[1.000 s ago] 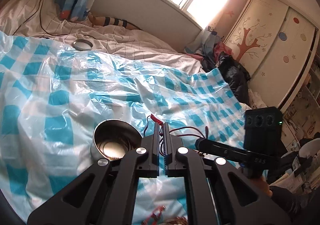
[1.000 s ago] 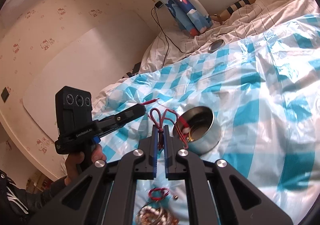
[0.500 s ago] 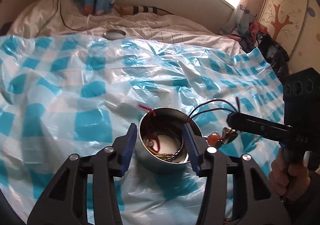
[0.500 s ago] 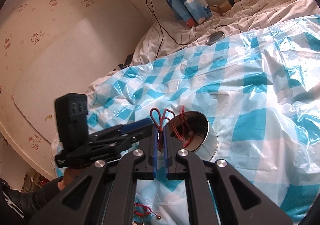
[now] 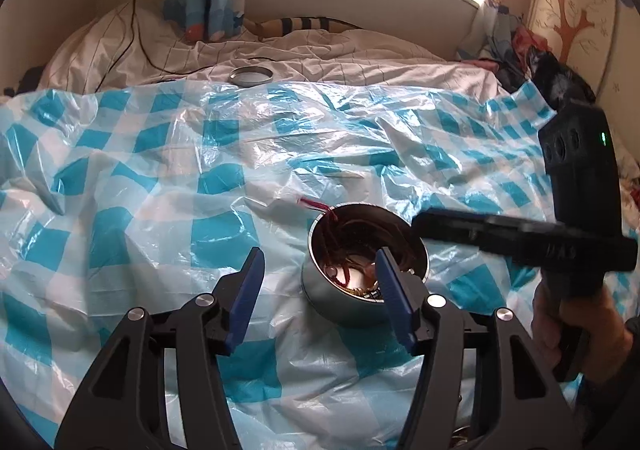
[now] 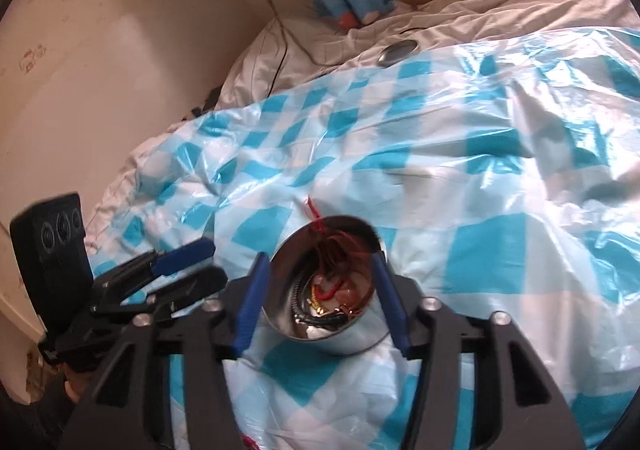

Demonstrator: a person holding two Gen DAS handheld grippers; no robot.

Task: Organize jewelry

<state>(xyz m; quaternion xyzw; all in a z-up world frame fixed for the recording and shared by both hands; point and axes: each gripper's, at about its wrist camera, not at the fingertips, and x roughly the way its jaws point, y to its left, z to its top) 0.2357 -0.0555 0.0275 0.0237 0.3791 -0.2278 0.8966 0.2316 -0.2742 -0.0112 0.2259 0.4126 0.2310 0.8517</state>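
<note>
A round metal tin (image 5: 340,302) stands on the blue-and-white checked plastic sheet (image 5: 160,210). Red-cord jewelry (image 5: 340,250) lies inside it among other pieces, and a red tail (image 5: 312,204) hangs over the far rim. My left gripper (image 5: 318,270) hovers just left of the tin with its jaws opening and nothing pressed between them. In the right wrist view, my right gripper (image 6: 319,270) hangs over the tin (image 6: 332,338), framing the red cord (image 6: 336,286); its jaws are opening too and its pads touch nothing. The left gripper (image 6: 196,264) shows at the left.
The tin's lid (image 5: 250,76) lies on the white bedding beyond the sheet. A black cable (image 5: 136,30) trails across the bed's far left. A hand (image 5: 568,326) holds the right gripper (image 5: 424,226) at the right. More red cord (image 6: 248,440) peeks out at the bottom edge.
Both grippers were shut on the red cord above the tin. The left one opened first, then the right, and the cord now lies in the tin. Both views dipped toward it.
</note>
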